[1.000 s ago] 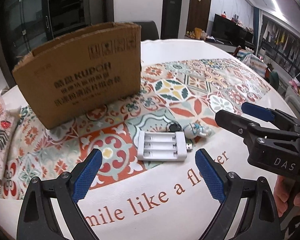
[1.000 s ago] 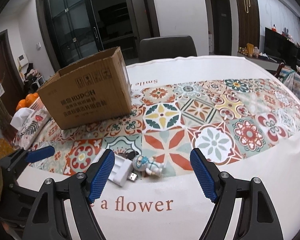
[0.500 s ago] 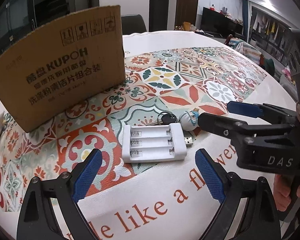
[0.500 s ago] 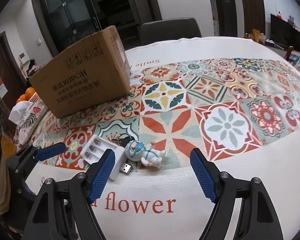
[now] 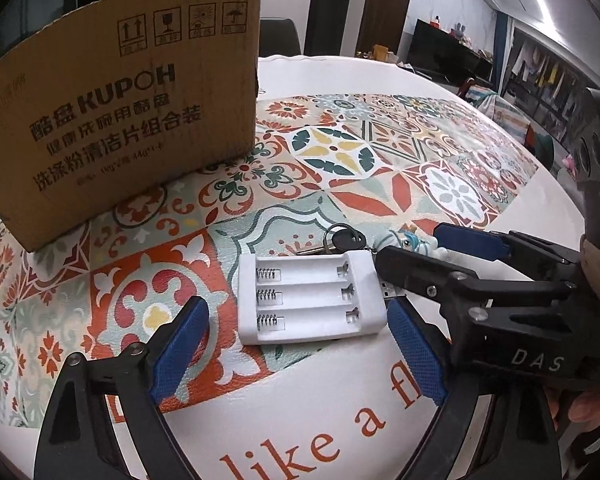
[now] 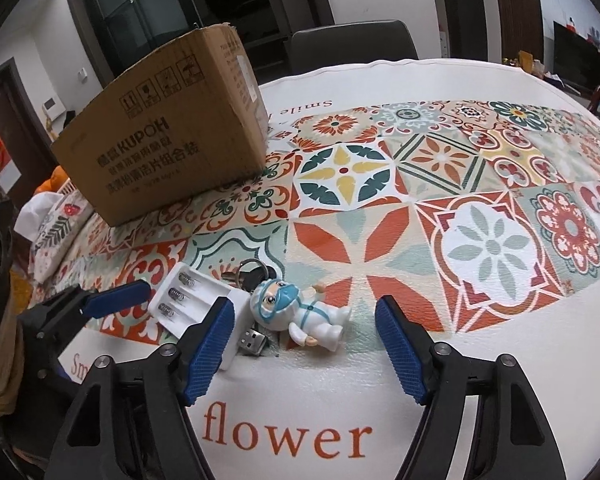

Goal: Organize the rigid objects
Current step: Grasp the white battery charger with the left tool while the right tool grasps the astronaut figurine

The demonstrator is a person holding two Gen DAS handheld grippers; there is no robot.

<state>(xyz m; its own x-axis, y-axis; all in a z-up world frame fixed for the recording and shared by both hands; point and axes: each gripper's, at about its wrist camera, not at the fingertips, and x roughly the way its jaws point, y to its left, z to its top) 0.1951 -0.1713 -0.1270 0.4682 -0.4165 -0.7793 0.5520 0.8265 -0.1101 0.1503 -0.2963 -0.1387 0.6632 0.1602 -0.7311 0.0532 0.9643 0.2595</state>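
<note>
A white battery charger (image 5: pixel 310 296) with a USB plug (image 6: pixel 254 339) lies on the patterned tablecloth. My left gripper (image 5: pixel 296 350) is open, its blue pads low on either side of the charger's near edge. A small doll figure in a white suit (image 6: pixel 300 312) lies beside the charger, with a bunch of keys (image 5: pixel 342 239) behind it. My right gripper (image 6: pixel 304 354) is open, its pads on either side of the doll and just short of it. In the left wrist view the right gripper (image 5: pixel 416 256) reaches in from the right and hides most of the doll.
A brown cardboard box (image 5: pixel 116 120) stands at the back left, also in the right wrist view (image 6: pixel 168 132). A tissue pack with a floral print (image 6: pixel 56 232) lies left of it. A dark chair (image 6: pixel 352 46) stands behind the table's far edge.
Both grippers have moved forward and down toward the table. The charger now sits between the left pads, and the doll is closer to the right pads. Both stay open.
</note>
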